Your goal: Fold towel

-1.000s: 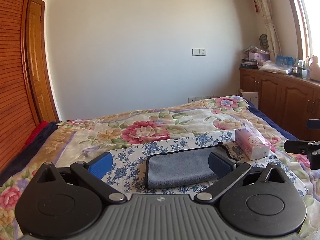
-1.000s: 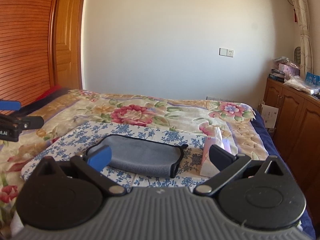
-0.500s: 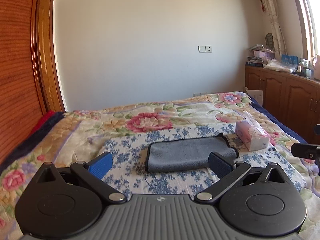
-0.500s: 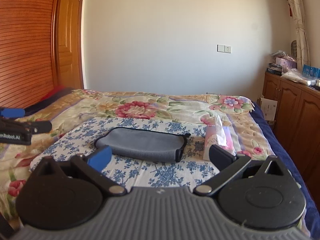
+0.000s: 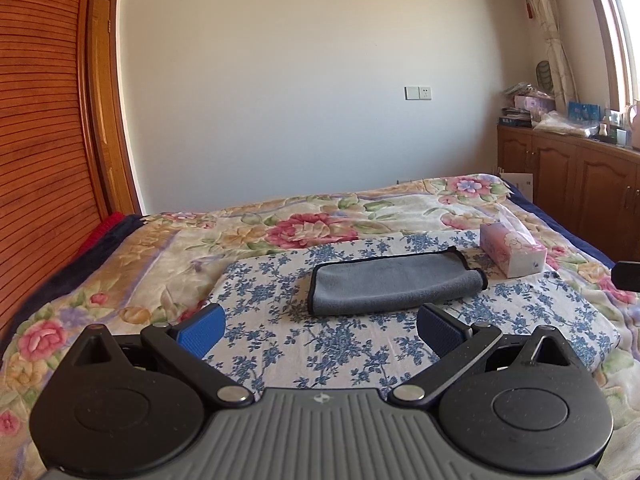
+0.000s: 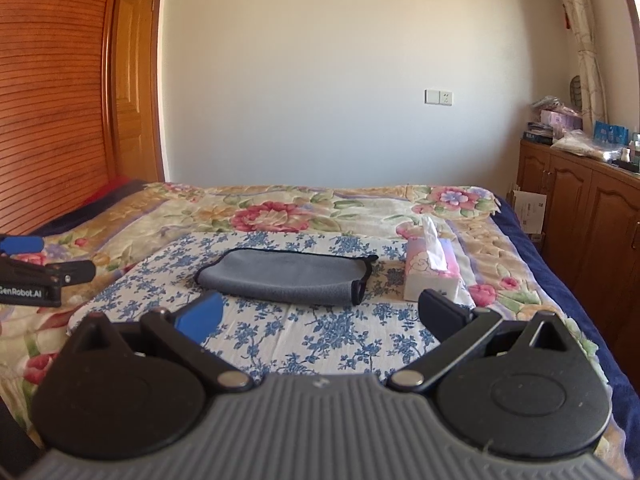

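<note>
A grey towel (image 5: 392, 284) with a black hem lies folded on a blue-flowered white cloth (image 5: 320, 344) on the bed; it also shows in the right wrist view (image 6: 288, 276). My left gripper (image 5: 318, 326) is open and empty, held back from the towel's near edge. My right gripper (image 6: 320, 314) is open and empty, also short of the towel. The left gripper's side (image 6: 36, 276) shows at the left edge of the right wrist view. The right gripper's tip (image 5: 628, 276) shows at the right edge of the left wrist view.
A pink tissue box (image 5: 512, 250) stands right of the towel, also in the right wrist view (image 6: 432, 272). A floral quilt (image 5: 312, 220) covers the bed. Wooden wardrobe doors (image 5: 40, 152) stand at left, wooden cabinets (image 5: 580, 184) with clutter at right.
Both grippers have drawn back and up from the towel, which now looks smaller and farther. The towel has not moved. Both stay open.
</note>
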### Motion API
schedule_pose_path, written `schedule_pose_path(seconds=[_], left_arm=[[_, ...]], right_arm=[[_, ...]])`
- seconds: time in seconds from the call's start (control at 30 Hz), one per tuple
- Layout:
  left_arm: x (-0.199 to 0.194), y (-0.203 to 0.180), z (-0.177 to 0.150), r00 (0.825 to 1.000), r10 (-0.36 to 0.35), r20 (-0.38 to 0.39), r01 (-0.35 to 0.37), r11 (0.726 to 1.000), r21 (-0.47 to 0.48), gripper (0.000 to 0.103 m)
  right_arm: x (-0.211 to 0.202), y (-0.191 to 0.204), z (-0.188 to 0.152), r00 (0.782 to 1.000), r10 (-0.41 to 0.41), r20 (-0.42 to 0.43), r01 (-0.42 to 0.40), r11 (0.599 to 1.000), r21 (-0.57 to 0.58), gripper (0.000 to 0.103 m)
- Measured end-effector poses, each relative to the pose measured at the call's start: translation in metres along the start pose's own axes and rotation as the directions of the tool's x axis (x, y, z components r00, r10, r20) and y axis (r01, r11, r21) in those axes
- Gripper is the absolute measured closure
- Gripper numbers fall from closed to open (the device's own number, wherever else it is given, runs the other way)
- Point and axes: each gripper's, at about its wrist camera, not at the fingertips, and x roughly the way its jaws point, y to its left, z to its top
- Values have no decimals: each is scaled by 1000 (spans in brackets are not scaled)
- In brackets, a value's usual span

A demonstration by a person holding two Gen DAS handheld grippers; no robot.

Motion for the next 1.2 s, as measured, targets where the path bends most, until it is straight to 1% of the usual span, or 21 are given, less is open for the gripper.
schedule_pose_path(seconds=[0.17,0.4,0.87,1.2], left_arm=[[-6,4,-10,999,18,37,-18,1000,-11,0],[-8,8,-16,999,19,49,-18,1000,-16,0],[-7,15,-22,998,28,61,-24,998,-57,0],[-5,15,-23,998,35,53,-32,998,-58,0]], right_arm=[[-5,0,-10,999,-28,26,29,1000,-8,0],[-9,-2,-20,998,-52,25,53,999,-9,0],[-9,-3,-27,996,-73,45,73,997,-3,0],[-8,-7,-27,996,-79,41,79,997,13,0]])
